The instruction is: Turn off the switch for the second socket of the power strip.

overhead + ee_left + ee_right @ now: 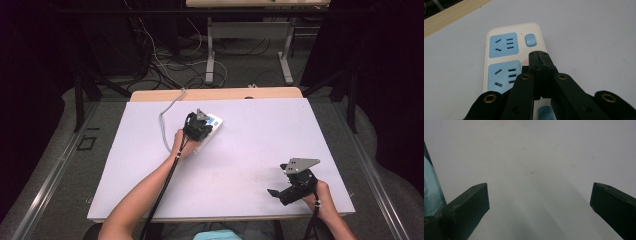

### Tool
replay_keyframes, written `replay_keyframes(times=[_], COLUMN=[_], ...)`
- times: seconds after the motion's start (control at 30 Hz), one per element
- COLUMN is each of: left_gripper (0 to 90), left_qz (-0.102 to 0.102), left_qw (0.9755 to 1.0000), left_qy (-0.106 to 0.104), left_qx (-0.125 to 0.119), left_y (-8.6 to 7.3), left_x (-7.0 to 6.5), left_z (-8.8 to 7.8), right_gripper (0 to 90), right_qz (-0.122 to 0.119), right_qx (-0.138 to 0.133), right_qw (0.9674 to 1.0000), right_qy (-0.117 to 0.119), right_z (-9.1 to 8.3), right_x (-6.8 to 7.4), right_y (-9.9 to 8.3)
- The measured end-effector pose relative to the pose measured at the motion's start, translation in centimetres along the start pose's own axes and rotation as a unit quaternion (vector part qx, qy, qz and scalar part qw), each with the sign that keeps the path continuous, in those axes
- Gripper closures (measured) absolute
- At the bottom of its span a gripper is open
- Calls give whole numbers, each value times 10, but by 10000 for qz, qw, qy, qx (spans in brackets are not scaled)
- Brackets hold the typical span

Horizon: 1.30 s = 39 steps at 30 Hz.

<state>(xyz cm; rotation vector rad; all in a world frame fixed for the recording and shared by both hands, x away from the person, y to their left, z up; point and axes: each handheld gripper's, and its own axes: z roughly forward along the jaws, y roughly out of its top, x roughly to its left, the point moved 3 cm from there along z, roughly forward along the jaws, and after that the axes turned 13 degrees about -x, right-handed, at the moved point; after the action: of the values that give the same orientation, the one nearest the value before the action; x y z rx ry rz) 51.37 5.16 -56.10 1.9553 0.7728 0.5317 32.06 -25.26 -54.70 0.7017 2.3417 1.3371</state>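
Here the left gripper (202,131) sits above the centre of the high view, just left of the middle, clenched with its jaws pressed together and nothing between them. In the left gripper view its closed tips (541,60) rest over the power strip (499,42), just right of the lower socket and below the small blue switch (530,40). A tiny red dot glows on the white casing just left of the tips; whether the tips touch the casing cannot be told.

The power strip is white with rounded corners and carries 2 light-blue socket panels in the centre-left of that view, each with dark slots. A second blue switch (545,113) peeks out at the bottom edge under the gripper. No brand name, label or writing can be read on it. In the high view the strip (214,123) lies on the pale counter (250,150), and its grey cable (165,117) curls toward the upper left.

The right gripper (282,192) rests in the lower right of the high view, well apart from the strip. Its jaws stand released and wide, with bare counter (531,170) between them.
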Motion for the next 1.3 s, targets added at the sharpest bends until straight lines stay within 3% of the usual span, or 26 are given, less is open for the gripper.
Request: replay_keyframes(times=[0.57,0.6,1.1,1.17,1.3], left_gripper=[900,900,900,900,900], left_qz=[-23,-23,-19,-17,-47], left_qw=[10000,9999,10000,9999,10000], left_qy=[-9,-91,-9,-72,-26], left_qx=[-19,53,-20,79,-41], left_y=[0,0,0,0,-1], left_x=[0,1,0,1,1], left_z=[0,-1,0,-2,0], right_gripper=[19,19,19,19,19], right_qz=[-55,-22,-8,-8,-12], right_qx=[17,25,36,36,9], right_qw=[10000,10000,10000,10000,10000], right_qy=[38,23,36,35,3], right_z=[0,0,0,0,0], right_x=[0,0,0,1,0], right_y=[0,0,0,0,-1])
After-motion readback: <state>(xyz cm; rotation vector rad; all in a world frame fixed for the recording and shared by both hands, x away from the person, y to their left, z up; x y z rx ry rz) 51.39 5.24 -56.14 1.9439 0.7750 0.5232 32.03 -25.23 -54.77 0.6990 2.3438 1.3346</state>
